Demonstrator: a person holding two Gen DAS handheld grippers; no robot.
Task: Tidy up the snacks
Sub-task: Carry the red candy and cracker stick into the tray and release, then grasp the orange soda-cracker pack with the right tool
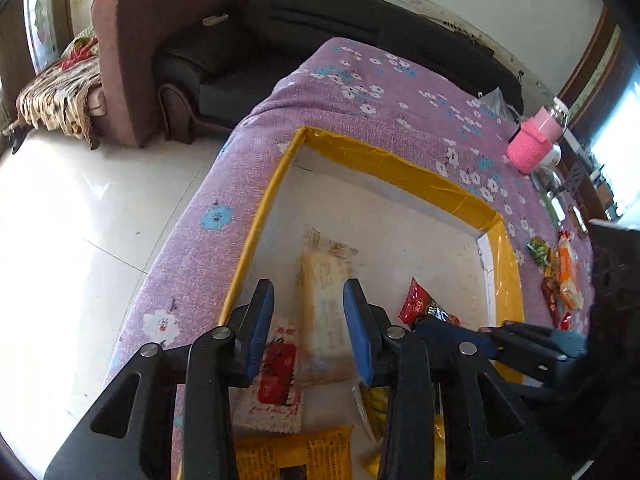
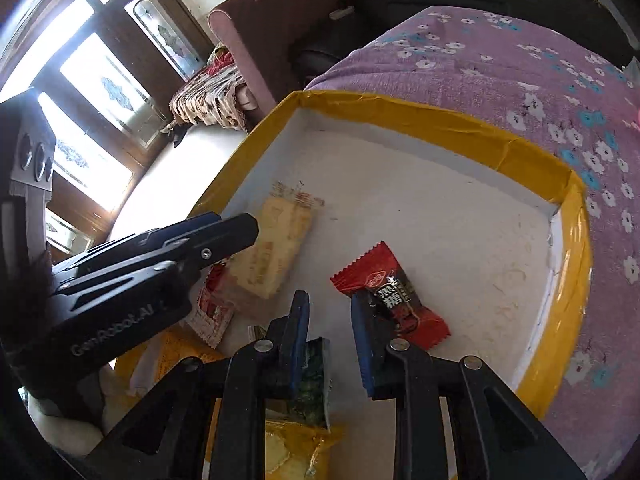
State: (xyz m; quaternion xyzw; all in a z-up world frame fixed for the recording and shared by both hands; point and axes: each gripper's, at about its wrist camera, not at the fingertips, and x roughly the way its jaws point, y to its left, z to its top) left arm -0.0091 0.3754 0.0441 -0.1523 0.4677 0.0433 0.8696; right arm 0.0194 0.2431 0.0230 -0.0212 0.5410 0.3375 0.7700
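Starting with the left wrist view: the left gripper point(image 1: 308, 328) stands open, blue pads spread and empty, above a pale wafer pack point(image 1: 326, 304) lying flat on the white floor of the tray point(image 1: 384, 160), whose rim is wrapped in glossy yellow tape. A red-and-white sachet point(image 1: 276, 376) lies partly under the left pad; a yellow packet point(image 1: 296, 456) is cut off at the bottom edge. The right gripper point(image 1: 532, 344) enters from the right, covering part of the red candy point(image 1: 420, 304); its state cannot be told here. More snacks point(image 1: 560, 276) lie on the purple floral cloth point(image 1: 360, 80), too small to identify. In the right wrist view, the right gripper point(image 2: 330, 344) is open, its right pad overlapping the crinkled candy point(image 2: 390, 292). A green packet point(image 2: 314, 384) sits mostly hidden behind the left pad. The left gripper point(image 2: 224, 236) hovers beside the pack point(image 2: 276, 248).
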